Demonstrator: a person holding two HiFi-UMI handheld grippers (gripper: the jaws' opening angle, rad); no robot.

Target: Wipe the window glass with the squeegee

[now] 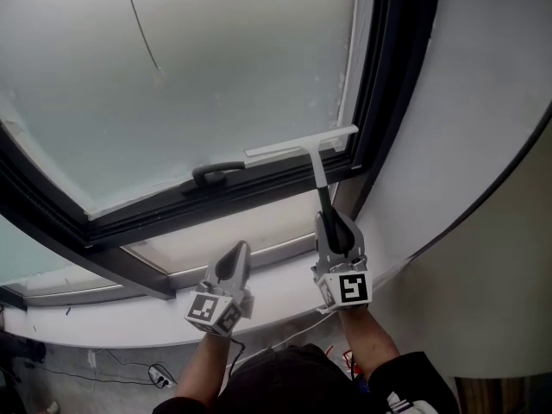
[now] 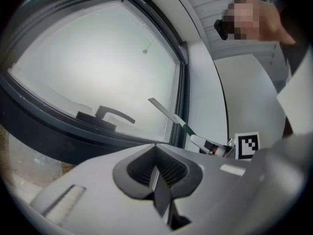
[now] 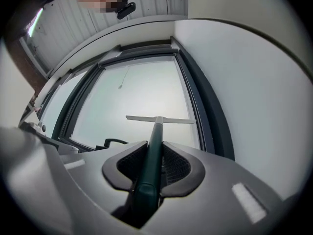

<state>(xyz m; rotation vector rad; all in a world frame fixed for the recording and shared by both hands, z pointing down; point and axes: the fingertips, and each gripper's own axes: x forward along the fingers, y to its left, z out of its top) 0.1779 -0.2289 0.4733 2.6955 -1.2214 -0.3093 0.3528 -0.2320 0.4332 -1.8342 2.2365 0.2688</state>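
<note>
One large pane of window glass fills most of the head view, bordered by a dark frame, with a pale wall to the right. Most of the pane lies open above and to the left of the squeegee. Its pale blade sits low on the glass, with its right end just beside the frame's right edge and the bottom edge close below. A dark window handle sits just left of the blade. The right gripper clamps the squeegee's dark handle between its jaws. The left gripper hangs near the sill, its jaws closed together on nothing.
</note>
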